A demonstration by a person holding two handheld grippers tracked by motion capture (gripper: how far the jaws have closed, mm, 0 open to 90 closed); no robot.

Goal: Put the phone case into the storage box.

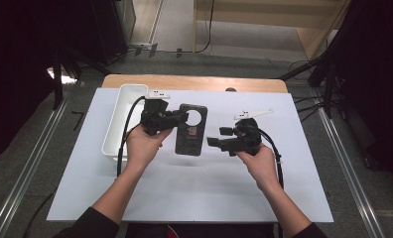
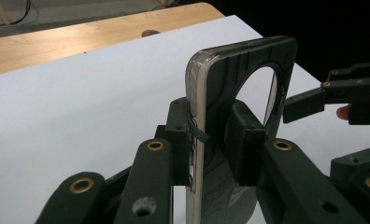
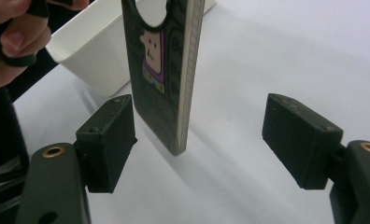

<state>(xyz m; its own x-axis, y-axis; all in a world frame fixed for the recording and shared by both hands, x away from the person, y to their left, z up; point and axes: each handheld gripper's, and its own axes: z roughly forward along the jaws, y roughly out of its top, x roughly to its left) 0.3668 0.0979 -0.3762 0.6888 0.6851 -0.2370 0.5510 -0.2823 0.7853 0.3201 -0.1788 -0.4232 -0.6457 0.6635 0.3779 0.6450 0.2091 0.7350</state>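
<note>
A black phone case with a round hole and a cartoon print is clamped across its thin side by my left gripper. In the left gripper view both pads press on the case, near the hole. My right gripper stands open just right of the case's lower half. In the right gripper view the case's lower end hangs between the wide jaws of that gripper, nearer the left pad and touching neither. One right jaw tip reaches toward the case's edge.
A white rectangular tray lies left of the left hand, and its wall rises behind the case. A white mat covers the wooden table. Cables trail from both grippers. The left hand is close by.
</note>
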